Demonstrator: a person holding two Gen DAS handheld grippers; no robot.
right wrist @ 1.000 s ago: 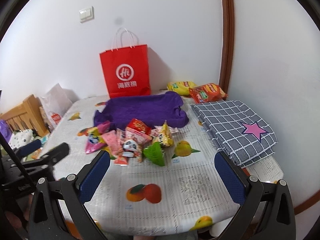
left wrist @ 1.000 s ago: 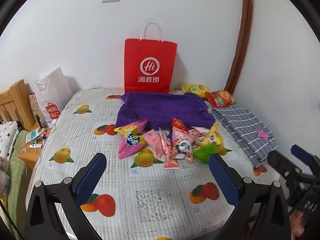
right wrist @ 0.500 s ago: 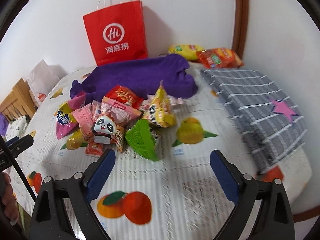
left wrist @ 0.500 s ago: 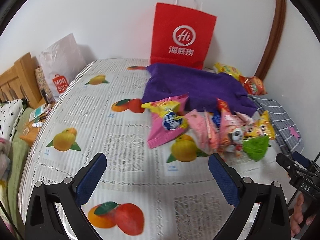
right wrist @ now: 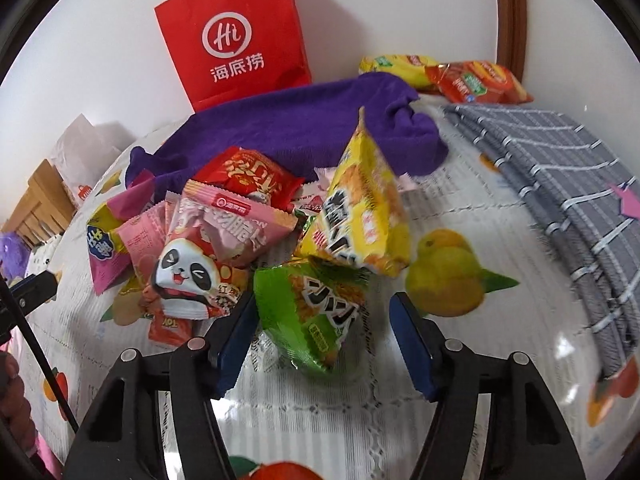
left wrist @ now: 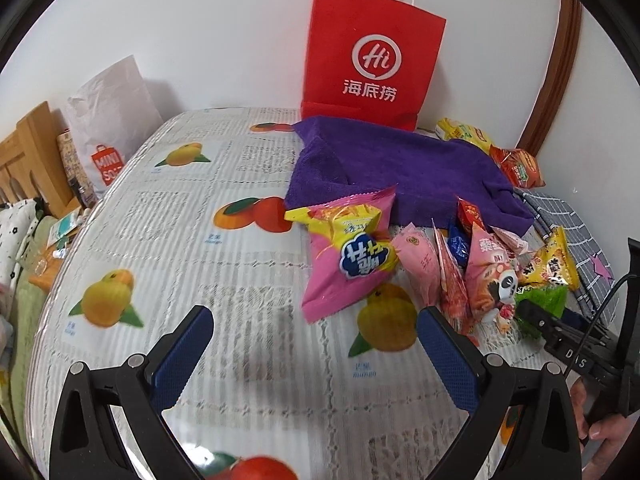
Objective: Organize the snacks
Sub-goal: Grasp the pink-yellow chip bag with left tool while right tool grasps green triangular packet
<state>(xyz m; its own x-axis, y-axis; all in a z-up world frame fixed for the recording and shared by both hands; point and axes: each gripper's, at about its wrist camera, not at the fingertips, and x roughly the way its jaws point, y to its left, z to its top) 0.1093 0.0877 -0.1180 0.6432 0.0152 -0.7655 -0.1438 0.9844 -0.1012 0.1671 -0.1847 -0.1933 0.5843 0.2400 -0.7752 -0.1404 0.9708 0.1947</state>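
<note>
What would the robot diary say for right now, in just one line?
step: grab snack | right gripper: closing around green snack bag, not yet gripped | left gripper: open, empty, near pink snack bag

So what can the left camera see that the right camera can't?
Only the left view shows the Miniso logo on the white bag and the small blue packet.

Only the right view shows the green snack lying between the closing pads of the right claw, not yet pinched.

Both show the red bag, the purple towel and the panda snack.
</note>
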